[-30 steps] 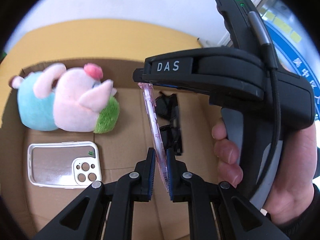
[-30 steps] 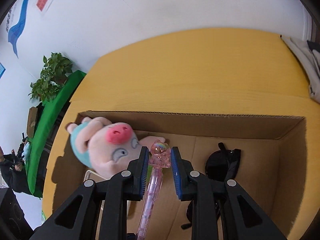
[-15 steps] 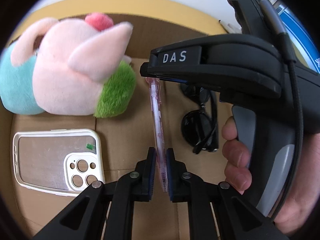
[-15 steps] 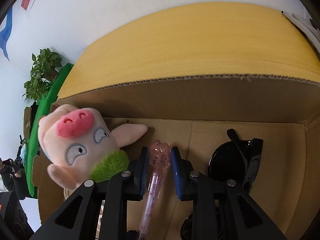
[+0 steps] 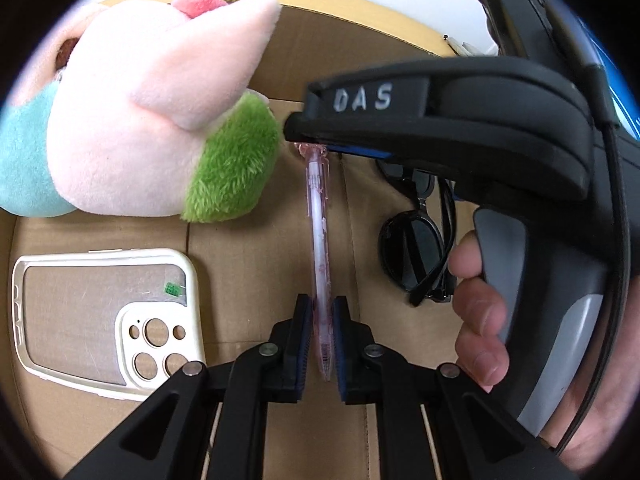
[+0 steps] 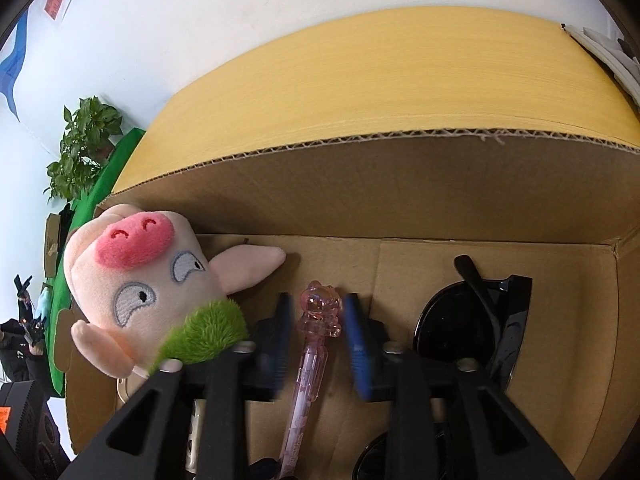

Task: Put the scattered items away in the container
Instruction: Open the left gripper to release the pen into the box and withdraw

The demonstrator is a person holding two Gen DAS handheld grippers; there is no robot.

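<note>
Jaws opening on both sides now, and the pink pen (image 5: 320, 248) is right between both pairs. It lies down in the cardboard box (image 6: 360, 184), long axis running straight from one gripper to the other: tip end in the left gripper (image 5: 320, 344), figurine cap in the right gripper (image 6: 316, 320). The left pads have only just parted, a narrow gap hugging the barrel. The right pads stand clearly off the cap on either side, blurred as they spread. So the pen looks freed at the cap end first; my read is the left must finish letting go, then both pull away along the pen's line without dragging it. Beside it toward the box's left wall sit the plush pig (image 5: 152, 112) and phone case (image 5: 104, 316); toward the right wall, the sunglasses (image 5: 416, 248), near but apart.
</note>
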